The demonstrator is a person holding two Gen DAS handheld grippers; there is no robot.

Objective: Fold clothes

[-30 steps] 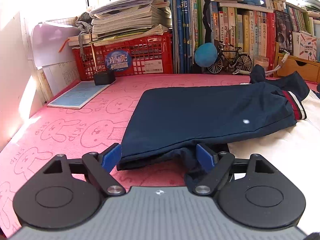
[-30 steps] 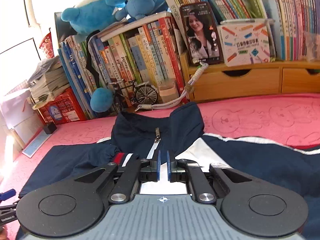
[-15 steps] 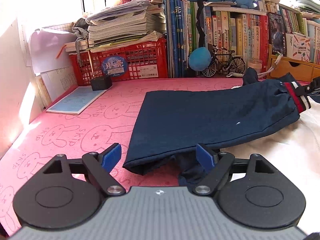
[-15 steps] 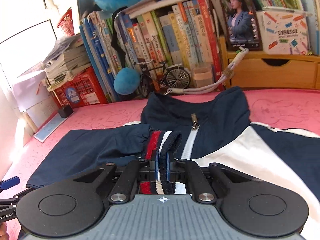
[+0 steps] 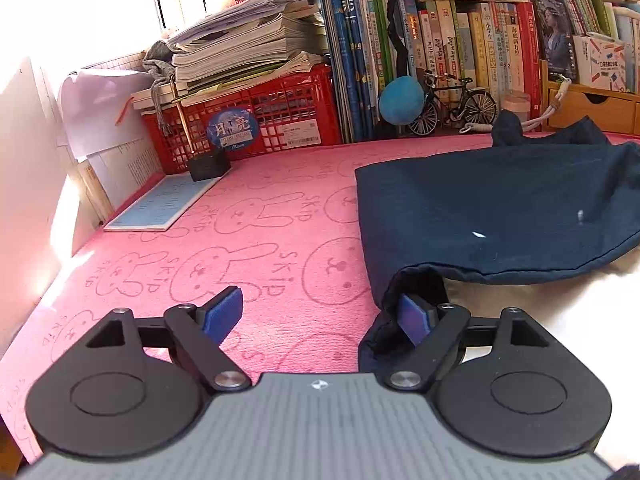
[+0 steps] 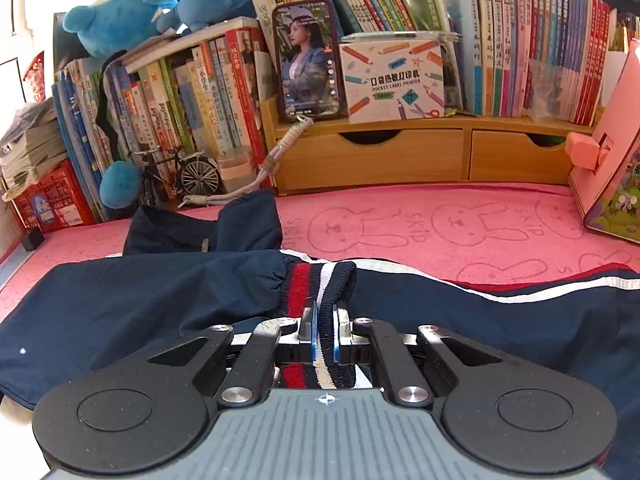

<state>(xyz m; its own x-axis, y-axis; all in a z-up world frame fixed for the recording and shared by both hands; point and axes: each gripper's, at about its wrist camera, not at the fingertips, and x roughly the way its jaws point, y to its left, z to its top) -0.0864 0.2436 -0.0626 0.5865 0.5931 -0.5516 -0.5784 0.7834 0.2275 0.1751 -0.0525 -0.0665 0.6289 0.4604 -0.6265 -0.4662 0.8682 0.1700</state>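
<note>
Dragged rightward since earlier, the sleeve [image 6: 160, 292] lies lengthwise across the jacket [image 6: 520, 320], its striped cuff [image 6: 320, 280] clamped in the right tool [image 6: 324, 336]; the left tool [image 5: 320, 316] gapes.

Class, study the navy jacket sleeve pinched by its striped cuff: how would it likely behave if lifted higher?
The sleeve would probably droop limply, since its fabric wrinkles and sags. The ribbed cuff looks thick, so the right gripper likely keeps hold. It seems light, so the jacket may drag along.

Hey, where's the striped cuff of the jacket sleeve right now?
In the right wrist view, the striped cuff sits low at centre, pinched in the shut right gripper, on the navy jacket before the wooden drawers.
</note>
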